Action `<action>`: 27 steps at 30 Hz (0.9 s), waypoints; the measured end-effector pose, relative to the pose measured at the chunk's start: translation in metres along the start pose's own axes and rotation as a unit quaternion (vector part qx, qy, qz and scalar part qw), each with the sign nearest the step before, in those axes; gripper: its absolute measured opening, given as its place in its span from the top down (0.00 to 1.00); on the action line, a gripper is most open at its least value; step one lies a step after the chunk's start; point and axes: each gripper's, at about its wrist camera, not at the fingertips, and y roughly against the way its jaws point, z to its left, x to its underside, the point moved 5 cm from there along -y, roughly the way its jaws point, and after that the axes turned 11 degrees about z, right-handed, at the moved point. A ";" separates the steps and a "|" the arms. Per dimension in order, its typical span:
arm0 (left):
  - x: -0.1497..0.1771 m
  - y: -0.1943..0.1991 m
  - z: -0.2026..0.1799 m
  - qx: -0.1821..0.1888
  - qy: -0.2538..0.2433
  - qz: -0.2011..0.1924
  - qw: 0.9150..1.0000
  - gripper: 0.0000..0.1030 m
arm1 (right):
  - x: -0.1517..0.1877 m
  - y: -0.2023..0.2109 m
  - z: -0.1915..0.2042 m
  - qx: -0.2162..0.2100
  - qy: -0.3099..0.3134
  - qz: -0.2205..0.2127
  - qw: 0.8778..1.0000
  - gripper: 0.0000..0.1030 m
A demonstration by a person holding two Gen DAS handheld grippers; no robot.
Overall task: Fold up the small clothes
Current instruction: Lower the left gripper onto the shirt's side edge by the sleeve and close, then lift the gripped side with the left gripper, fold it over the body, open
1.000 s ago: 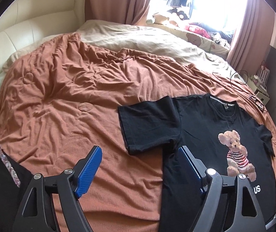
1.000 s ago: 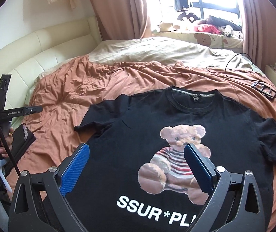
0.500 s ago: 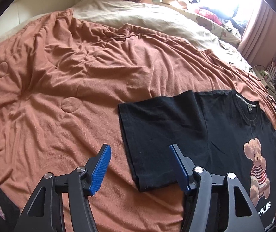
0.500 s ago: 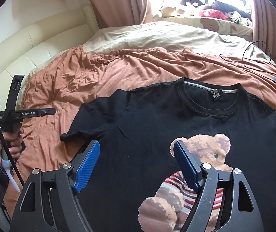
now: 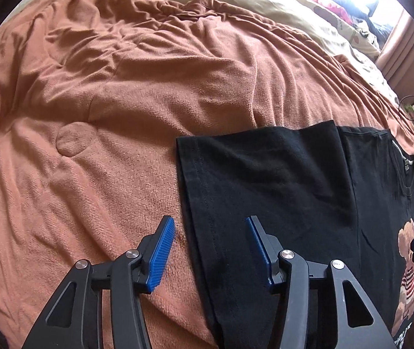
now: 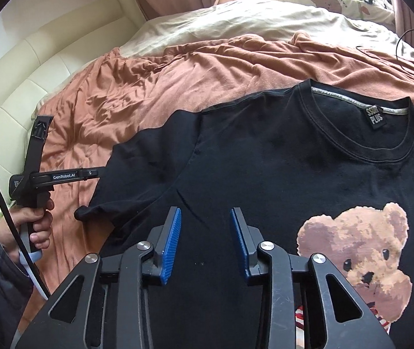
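A black T-shirt (image 6: 279,157) lay face up on the rust-brown blanket (image 5: 119,101) of the bed, collar toward the far side and its teddy-bear print (image 6: 360,250) to the right. The left claw (image 5: 209,226) hung low over the hem edge of the shirt's left sleeve (image 5: 259,174) — jaws apart, 1 blue pad over the blanket, the other over black cloth, gripping nothing. The right claw (image 6: 205,218) hovered over the chest just left of the bear, its 2 pads parted and empty. In the right wrist view, a hand (image 6: 29,224) in a dark cuff held the left claw's handle at the bed's left edge – beside the cream padded headboard (image 6: 18,81)
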 end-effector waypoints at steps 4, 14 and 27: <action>-0.005 -0.016 0.004 -0.001 0.008 0.012 1.000 0.58 | -0.005 -0.017 -0.001 -0.015 -0.014 0.008 1.000 0.79; -0.015 0.006 0.003 0.018 0.008 -0.018 1.000 0.90 | -0.017 -0.049 0.012 -0.057 -0.035 0.026 0.997 0.96; -0.025 0.069 -0.029 0.065 -0.029 -0.064 0.995 0.94 | -0.026 -0.104 0.030 -0.088 -0.071 0.071 0.991 0.98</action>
